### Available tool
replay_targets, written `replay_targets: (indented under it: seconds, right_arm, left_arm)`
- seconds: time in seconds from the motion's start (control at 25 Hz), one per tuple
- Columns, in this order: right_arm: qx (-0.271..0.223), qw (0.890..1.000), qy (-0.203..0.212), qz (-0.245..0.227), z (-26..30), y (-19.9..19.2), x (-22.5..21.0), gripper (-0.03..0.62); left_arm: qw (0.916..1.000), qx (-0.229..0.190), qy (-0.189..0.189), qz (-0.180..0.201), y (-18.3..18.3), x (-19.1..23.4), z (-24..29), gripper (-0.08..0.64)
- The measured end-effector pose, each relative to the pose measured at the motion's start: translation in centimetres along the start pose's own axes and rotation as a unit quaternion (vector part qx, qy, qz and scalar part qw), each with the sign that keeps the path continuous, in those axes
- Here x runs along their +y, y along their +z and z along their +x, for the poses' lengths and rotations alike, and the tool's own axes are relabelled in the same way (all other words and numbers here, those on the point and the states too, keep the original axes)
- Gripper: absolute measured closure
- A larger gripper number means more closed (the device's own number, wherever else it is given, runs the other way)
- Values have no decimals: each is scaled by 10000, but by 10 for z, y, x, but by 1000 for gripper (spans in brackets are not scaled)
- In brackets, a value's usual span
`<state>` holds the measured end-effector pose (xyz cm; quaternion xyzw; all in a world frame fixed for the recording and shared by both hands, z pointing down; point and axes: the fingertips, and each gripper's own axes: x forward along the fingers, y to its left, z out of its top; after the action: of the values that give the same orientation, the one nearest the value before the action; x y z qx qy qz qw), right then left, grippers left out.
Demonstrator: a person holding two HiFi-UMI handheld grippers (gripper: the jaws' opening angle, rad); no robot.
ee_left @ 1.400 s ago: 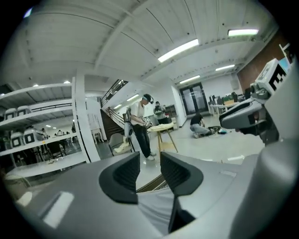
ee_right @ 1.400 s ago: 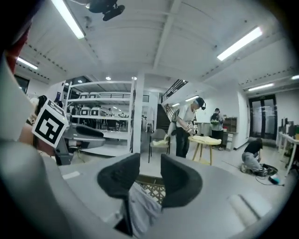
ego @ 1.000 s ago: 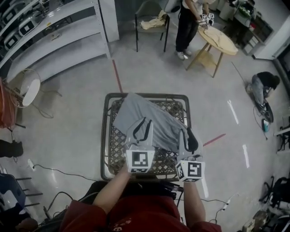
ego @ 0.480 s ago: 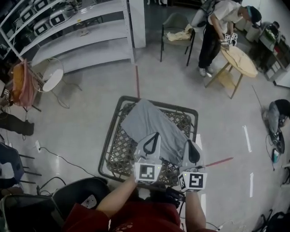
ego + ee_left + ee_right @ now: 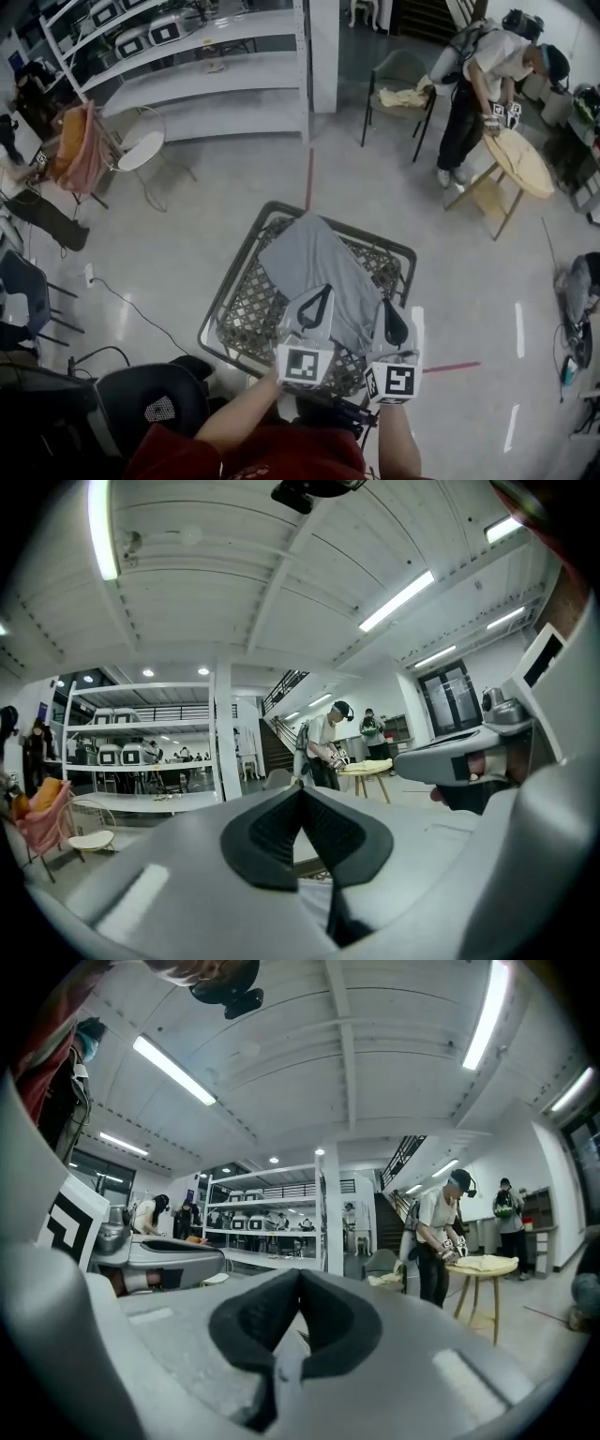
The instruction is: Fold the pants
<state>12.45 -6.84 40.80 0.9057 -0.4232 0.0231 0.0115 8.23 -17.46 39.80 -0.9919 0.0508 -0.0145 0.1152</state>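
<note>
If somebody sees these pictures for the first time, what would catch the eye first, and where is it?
The grey pants draped over the lattice-top table in the middle of the floor stand out most. At their near edge, the left gripper and right gripper are closed on the fabric. At upper right, another person bends over a round wooden table.

The left claw clamps tight on the grey pants.

Near end of pants hidden under the fingers.
</note>
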Motion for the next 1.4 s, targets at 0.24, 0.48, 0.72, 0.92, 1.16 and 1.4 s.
replay_targets:
  seconds: [0.24,0.48,0.72,0.92,1.16,1.4]
  right_arm:
    - [-45,9996,230,-168,-16,7,6,591]
    - [-144,9985,484,-193,-44,12,25,591]
    - [-192,9950,880,-431,-85,51,47,591]
    - [-197,9923,1110,-518,-154,36,58,591]
    - [-225,9893,1328,-563,-174,35,41,591]
    - [-246,9858,1550,-603,-145,39,-5,591]
  left_arm:
    - [9997,-2,239,-27,11,-7,-29,554]
    - [9978,-75,656,-56,16,-12,-77,554]
    - [9905,133,1316,-380,40,-17,-136,554]
    - [9859,328,1534,-582,24,-65,-196,554]
    - [9805,424,1812,-633,27,-90,-211,554]
    - [9753,426,2072,-639,30,-104,-169,554]
